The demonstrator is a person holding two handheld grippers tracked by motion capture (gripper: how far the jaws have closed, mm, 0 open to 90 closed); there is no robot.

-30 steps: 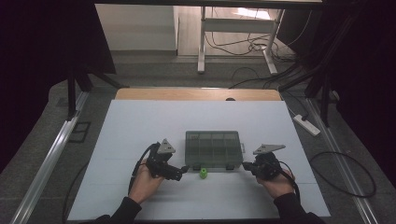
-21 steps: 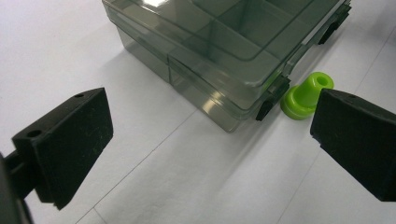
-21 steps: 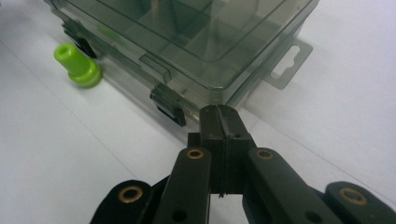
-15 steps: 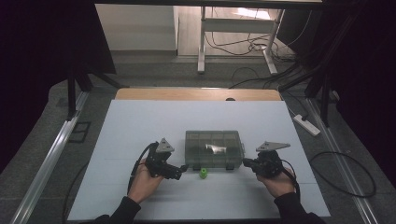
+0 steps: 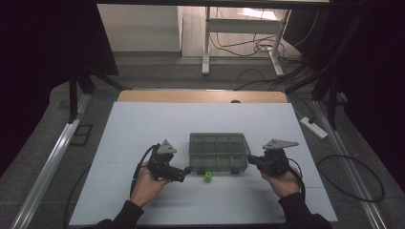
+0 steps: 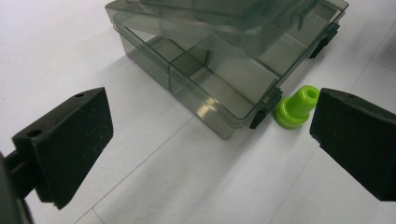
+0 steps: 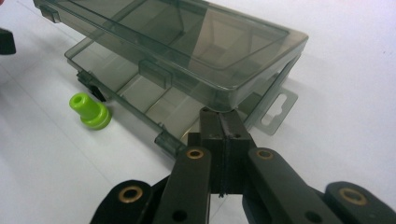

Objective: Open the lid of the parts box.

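A smoky translucent compartment box [image 5: 218,150] sits mid-table on the white surface. Its lid [image 7: 187,56] is tilted up a little off the base [image 6: 219,70]. A small green plastic piece [image 5: 208,177] stands on the table just in front of the box, near a black latch. My left gripper [image 5: 187,171] is open and aimed at the box's front left corner; in the left gripper view the green piece [image 6: 297,106] lies close to one jaw pad. My right gripper [image 7: 220,122] is shut, its tips pressed under the lid's corner at the box's right end [image 5: 250,160].
The white table top [image 5: 143,124] ends in a wooden strip [image 5: 200,96] at the far side. A white power strip [image 5: 314,127] and loose cables lie on the floor to the right. Metal rails run along both sides of the table.
The box lid has tipped up from flat, catching a glare half a second ago. The right gripper has edged in against the box's right end. The left gripper has barely moved.
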